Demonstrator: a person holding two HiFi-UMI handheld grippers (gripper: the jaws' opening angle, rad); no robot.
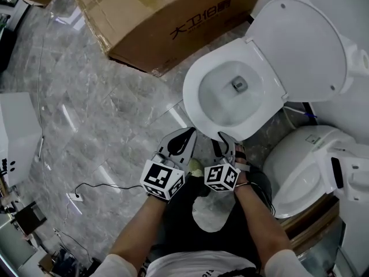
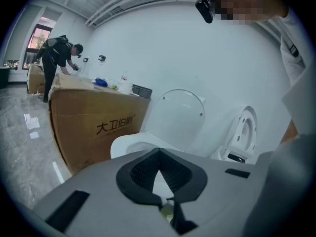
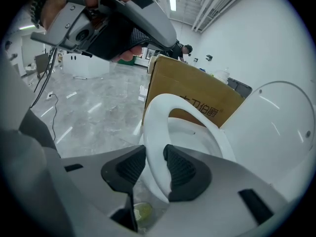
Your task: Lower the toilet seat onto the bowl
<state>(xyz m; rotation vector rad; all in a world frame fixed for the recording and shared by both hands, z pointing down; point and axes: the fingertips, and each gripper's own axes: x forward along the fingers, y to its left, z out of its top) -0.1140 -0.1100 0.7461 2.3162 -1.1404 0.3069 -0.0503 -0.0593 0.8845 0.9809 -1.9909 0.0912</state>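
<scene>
Right tongs (image 3: 154, 154) straddle the front rim of the seat (image 3: 152, 120), slack, not clamping. Left tongs (image 2: 159, 154) clenched, empty. Seat lies low over the bowl (image 1: 222, 100), upper right; whether fully down is unclear. Likely rigid, slick, hinged plastic: hold the front rim.

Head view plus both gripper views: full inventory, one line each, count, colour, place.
white ceramic bowl: 1, white, centre right
white plastic toilet seat: 1, white, over the bowl
white oval lid: 1, white, raised behind the seat
second white toilet: 1, white, lower right
brown cardboard box: 1, brown, top, beside the bowl
white cabinet: 1, white, left edge
black cable with white plug: 1, black and white, floor, lower left
grey marble floor: 1, grey, underneath everything
background person: 1, dark clothes, bent over behind the box
left gripper: 1, grey with black pads, shut, empty
right gripper: 1, same colours, open, astride the seat's front rim
</scene>
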